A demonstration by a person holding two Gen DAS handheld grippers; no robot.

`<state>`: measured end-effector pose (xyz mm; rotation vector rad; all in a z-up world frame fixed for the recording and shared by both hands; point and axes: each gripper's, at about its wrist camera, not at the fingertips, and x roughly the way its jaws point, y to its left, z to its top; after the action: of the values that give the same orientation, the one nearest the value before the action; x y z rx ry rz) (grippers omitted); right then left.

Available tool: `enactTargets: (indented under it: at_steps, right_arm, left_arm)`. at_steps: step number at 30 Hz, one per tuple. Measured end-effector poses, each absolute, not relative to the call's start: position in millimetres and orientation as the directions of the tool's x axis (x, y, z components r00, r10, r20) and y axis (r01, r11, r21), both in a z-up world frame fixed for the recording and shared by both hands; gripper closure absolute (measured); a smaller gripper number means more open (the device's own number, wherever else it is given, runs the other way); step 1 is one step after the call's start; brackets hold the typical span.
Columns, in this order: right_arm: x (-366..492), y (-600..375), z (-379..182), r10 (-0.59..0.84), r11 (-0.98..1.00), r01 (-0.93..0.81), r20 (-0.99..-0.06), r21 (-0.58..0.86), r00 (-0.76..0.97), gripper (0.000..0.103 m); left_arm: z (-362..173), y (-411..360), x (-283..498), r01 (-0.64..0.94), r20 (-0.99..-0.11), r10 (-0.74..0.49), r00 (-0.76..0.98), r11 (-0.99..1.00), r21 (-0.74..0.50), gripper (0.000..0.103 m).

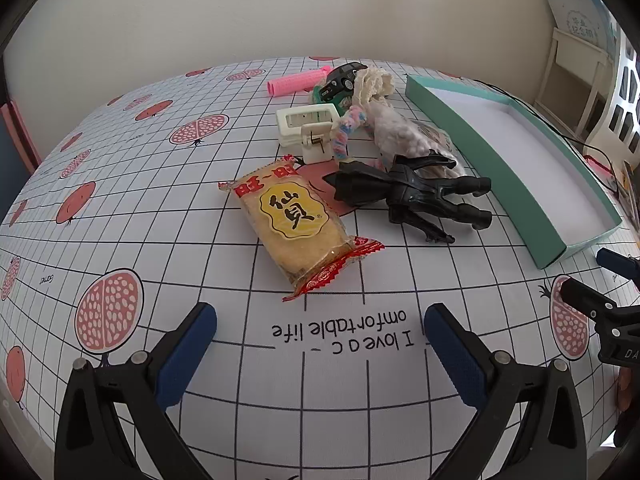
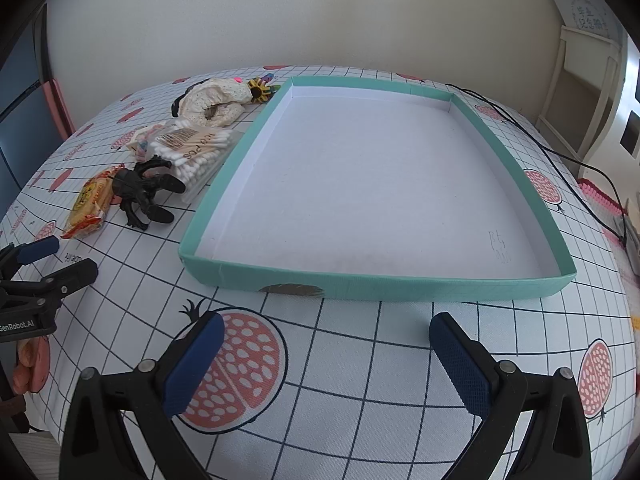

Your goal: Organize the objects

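I have both left gripper [image 1: 320,344] and right gripper [image 2: 326,356] fully open, empty. Rice cracker packet [image 1: 298,222] lies left of teal tray [image 2: 382,280]: light, crinkly, brittle; grasp across its middle.

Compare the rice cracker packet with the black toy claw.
The rice cracker packet is a flat yellow slab in clear wrap with red crimped ends; the black toy claw is solid black with splayed fingers. The packet lies nearer the left gripper; the claw lies nearer the teal tray. Both rest loose on the tablecloth.
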<state>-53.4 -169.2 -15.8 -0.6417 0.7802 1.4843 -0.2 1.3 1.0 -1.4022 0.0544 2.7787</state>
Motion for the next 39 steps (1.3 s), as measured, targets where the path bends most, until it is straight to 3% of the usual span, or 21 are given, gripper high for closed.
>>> enactTargets:
  at_steps: [39]
  right_arm:
    - [-53.9,-170.5,-15.4,0.618,0.005,-0.996,-0.783,0.092,-0.069,0.000]
  left_arm:
    - [0.8,0.1,-0.7,-0.053,-0.805,0.019,-0.593,-0.998,0.016,0.000]
